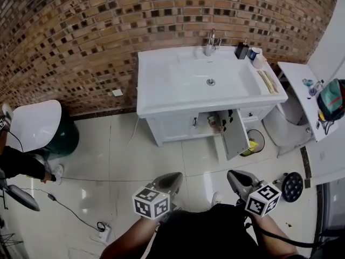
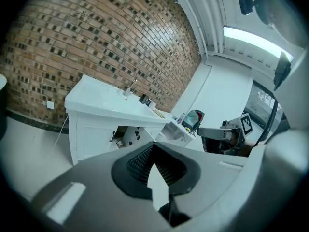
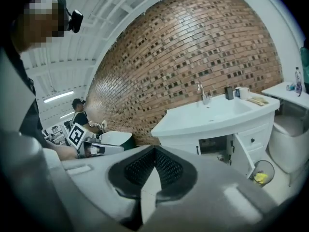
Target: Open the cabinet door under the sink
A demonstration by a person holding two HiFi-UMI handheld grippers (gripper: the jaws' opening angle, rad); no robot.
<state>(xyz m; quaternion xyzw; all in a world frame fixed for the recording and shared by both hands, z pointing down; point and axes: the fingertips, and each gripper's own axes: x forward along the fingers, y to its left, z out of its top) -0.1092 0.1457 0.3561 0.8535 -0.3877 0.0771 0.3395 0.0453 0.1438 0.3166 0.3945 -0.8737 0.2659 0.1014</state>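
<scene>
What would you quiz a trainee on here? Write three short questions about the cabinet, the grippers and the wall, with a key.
1. True or false: the white hinged cabinet door under the white rectangular washbasin stands open.
2. What does the right gripper hold? A a bottle; B the door handle; C nothing.
3. Fill in: the wall behind the washbasin is made of ____.
Key: 1 true; 2 C; 3 brick.

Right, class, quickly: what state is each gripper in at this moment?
Left gripper: shut, holding nothing.
Right gripper: shut, holding nothing.
</scene>
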